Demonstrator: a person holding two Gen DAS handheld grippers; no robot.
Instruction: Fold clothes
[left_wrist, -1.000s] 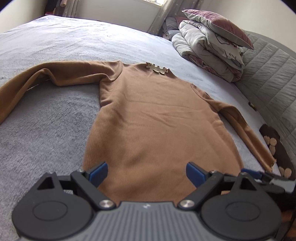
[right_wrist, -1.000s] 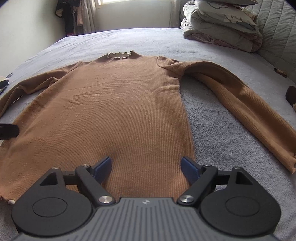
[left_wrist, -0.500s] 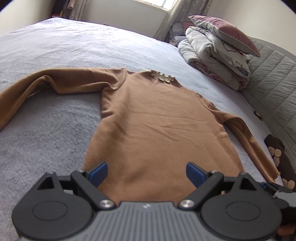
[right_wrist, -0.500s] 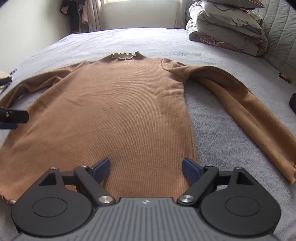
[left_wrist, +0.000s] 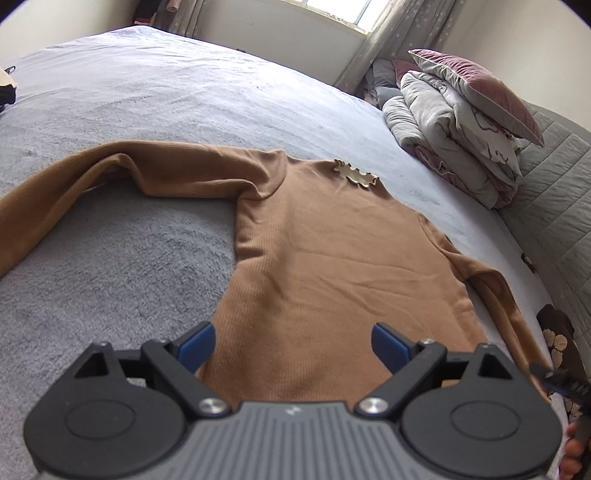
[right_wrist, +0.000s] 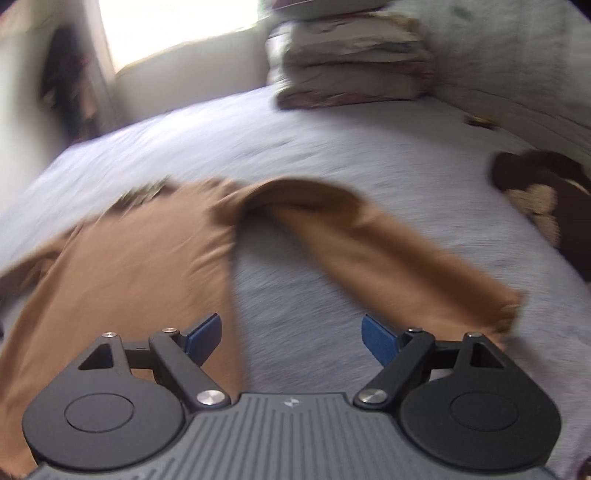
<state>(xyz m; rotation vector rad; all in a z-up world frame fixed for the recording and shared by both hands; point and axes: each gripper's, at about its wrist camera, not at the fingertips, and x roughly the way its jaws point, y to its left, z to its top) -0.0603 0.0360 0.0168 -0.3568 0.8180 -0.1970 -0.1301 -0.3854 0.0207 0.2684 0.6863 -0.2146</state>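
Across the middle of the bed (left_wrist: 155, 96) your brown long-sleeved top (left_wrist: 332, 266) lies spread flat, front down or up you cannot tell, its frilled pale collar (left_wrist: 356, 175) pointing toward the far edge under the window. One sleeve (left_wrist: 110, 173) runs out toward the bed's left side and bends back toward you; the other sleeve (right_wrist: 388, 243) slants toward the near right corner, its cuff lying just beyond your right gripper (right_wrist: 291, 334). That right gripper hangs with jaws wide apart and nothing between them, above bare grey cover between the top's side seam and the sleeve; its view is blurred. Your left gripper (left_wrist: 293, 343) is likewise released, jaws spread above the hem, holding nothing. At the bed's far right corner, a folded duvet (left_wrist: 454, 147) is stacked with a mauve pillow (left_wrist: 480, 88) on it, against the quilted headboard (left_wrist: 554, 199). A dark brown patterned cloth (right_wrist: 543, 195) sits near the right edge.
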